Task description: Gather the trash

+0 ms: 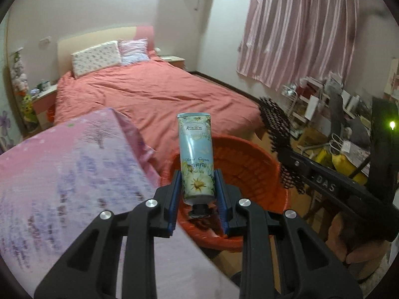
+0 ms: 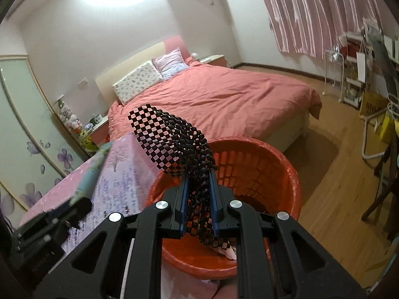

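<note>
Squeezing a blue "Hand Cream" tube [image 1: 197, 159] in left gripper [image 1: 198, 194]; right gripper [image 2: 198, 199] clamped on black mesh [image 2: 172, 142], above orange basket [image 2: 281, 164].

you have a table beside you under a pink and lavender floral tablecloth [image 1: 74, 164], and its printed top shows nothing lying on it. next to its corner an orange plastic basket [image 2: 279, 159] stands on the wooden floor [image 2: 331, 199]. beyond it is the bed [image 2: 224, 99], spread with a salmon-pink duvet, and two pillows lie at its head, a floral white one [image 2: 137, 81] touching a striped pink one [image 2: 170, 63].
</note>
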